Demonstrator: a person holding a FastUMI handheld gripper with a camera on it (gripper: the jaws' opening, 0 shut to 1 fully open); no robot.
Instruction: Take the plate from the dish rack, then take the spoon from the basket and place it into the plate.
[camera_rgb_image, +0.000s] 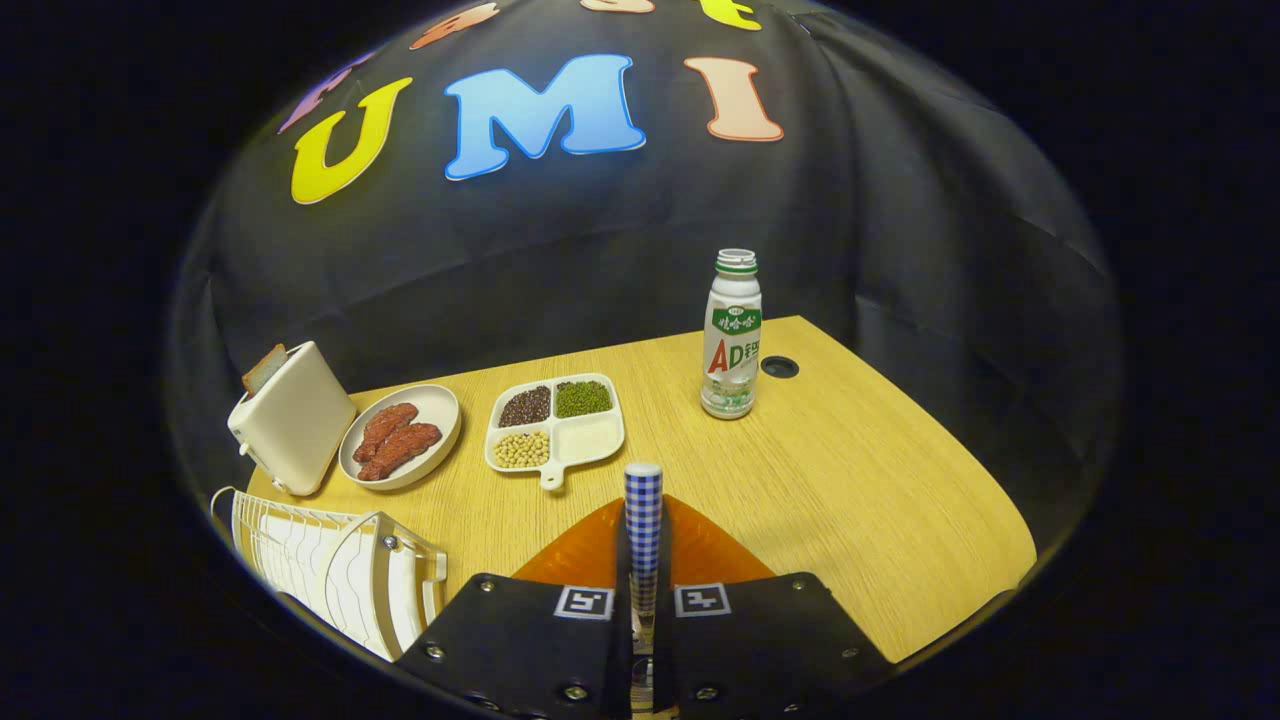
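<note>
The gripper (643, 600) was closed on the spoon (644, 520), both fingers pressing its checked handle, which stood up between them. Directly beneath and just ahead of the fingers lay the orange plate (700, 548) on the worktop (860, 480). The white dish rack (330, 565) sat at the worktop's near left edge. Beyond were a toaster (292, 418), a bowl of sausages (400, 437) and a divided tray of beans (556, 420), close together. A bottle (731, 335) stood further right, with bare wood around it to the right-hand edge

bottle (731, 340) right of divided tray (556, 421)
</note>
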